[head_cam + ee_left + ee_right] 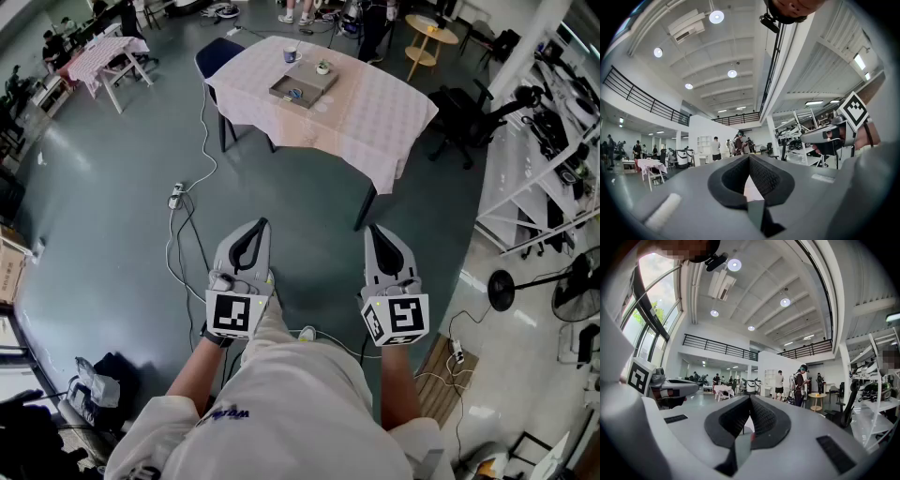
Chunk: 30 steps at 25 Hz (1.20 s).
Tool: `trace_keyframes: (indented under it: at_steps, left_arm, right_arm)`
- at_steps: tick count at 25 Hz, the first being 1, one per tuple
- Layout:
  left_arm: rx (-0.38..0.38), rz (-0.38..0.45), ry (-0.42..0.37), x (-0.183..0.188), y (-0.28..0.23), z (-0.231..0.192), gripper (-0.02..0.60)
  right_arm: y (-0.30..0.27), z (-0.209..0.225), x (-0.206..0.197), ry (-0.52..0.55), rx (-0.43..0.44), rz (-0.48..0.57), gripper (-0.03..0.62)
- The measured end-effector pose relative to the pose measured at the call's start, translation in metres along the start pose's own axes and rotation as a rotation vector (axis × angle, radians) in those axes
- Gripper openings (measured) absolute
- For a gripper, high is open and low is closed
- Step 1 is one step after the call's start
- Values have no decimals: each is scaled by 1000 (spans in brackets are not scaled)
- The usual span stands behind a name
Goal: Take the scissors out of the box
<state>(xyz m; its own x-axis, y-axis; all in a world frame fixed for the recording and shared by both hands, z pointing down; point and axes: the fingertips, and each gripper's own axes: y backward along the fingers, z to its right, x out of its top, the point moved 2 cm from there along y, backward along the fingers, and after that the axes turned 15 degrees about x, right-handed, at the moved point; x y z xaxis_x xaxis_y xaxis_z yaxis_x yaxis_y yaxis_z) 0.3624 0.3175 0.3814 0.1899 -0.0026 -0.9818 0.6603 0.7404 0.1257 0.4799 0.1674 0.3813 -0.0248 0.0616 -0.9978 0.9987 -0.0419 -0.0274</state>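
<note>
Standing well back from the table, the person holds two grey plastic grippers level and side by side above the grey-green floor [112, 216]. The left gripper [261, 225] has its black ridged pads pressed together with nothing between them. The right gripper [373, 230], at three o'clock of it and well apart, is closed and empty the same way.

At twelve o'clock from the pair stands the rectangular table under a pale pink checked cloth [375, 112]. The shallow grey box [302, 86] sits on that cloth toward its eleven o'clock end, far from both grippers. Something small and blue lies inside the box; from here it is too small for me to say whether it is the scissors.

A dark blue cup [292, 56] and a small white bowl [323, 67] stand just beyond the box at twelve o'clock. A dark blue chair [216, 56] is at the table's ten o'clock corner. A thin white cable [203, 155] trails over the floor to a white power strip [176, 195] at ten o'clock of the left gripper. White metal shelving [548, 159] lines the wall at three o'clock, with a black pedestal fan [572, 291] near it.
</note>
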Motion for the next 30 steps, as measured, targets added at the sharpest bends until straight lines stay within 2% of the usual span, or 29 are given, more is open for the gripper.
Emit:
trace_keyframes:
  at_steps: [5,11,17,22,30]
  left_arm:
    - [-20,18,-33,3,-2,19,0]
    - [-52,3,-28,-2,-5,36,0]
    - [-62,-16,-43,-5,-7,44,0]
    - [-55,-40,-90,-8,-9,44,2]
    - [-40,-95,-113,-18,-3,35,25]
  right_arm:
    - [12,5,-1,-7,0,9,3]
    - [22,1,-5,14,41,3,3]
    - [27,4,-9,10,42,1,3]
    - [28,9,-9,1,38,3,6]
    - [27,1,-11,-16,42,7,13]
